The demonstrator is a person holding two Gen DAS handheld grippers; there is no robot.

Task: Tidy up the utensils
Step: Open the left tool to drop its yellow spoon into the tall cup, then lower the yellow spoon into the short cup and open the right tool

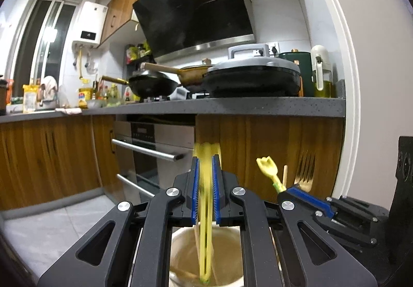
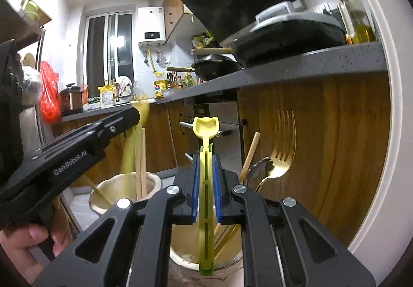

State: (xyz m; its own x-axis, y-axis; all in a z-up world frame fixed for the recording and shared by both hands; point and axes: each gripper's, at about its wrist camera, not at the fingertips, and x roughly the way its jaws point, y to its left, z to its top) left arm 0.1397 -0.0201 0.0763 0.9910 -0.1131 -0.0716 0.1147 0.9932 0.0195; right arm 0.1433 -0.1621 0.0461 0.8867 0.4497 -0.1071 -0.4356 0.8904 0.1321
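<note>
In the left wrist view my left gripper (image 1: 205, 158) is shut on a blurred yellow utensil (image 1: 205, 222) that stands upright. Its lower end reaches into a beige cup (image 1: 228, 248) that holds wooden chopsticks. My right gripper (image 2: 206, 155) is shut on a yellow-green utensil (image 2: 206, 127) with a tulip-shaped head. This utensil's handle hangs into a second cup (image 2: 178, 245), which holds a gold fork (image 2: 281, 155) and a wooden chopstick (image 2: 249, 155). The right wrist view shows the left gripper (image 2: 136, 113) over the left cup (image 2: 124, 181). The left wrist view shows the right gripper (image 1: 285, 190) at right.
A grey countertop (image 1: 258, 105) with pans and a lidded griddle (image 1: 254, 75) overhangs wooden cabinet doors (image 2: 322, 132) just behind the cups. An oven with bar handles (image 1: 152, 150) is to the left. A hand (image 2: 23, 243) holds the left gripper's grip.
</note>
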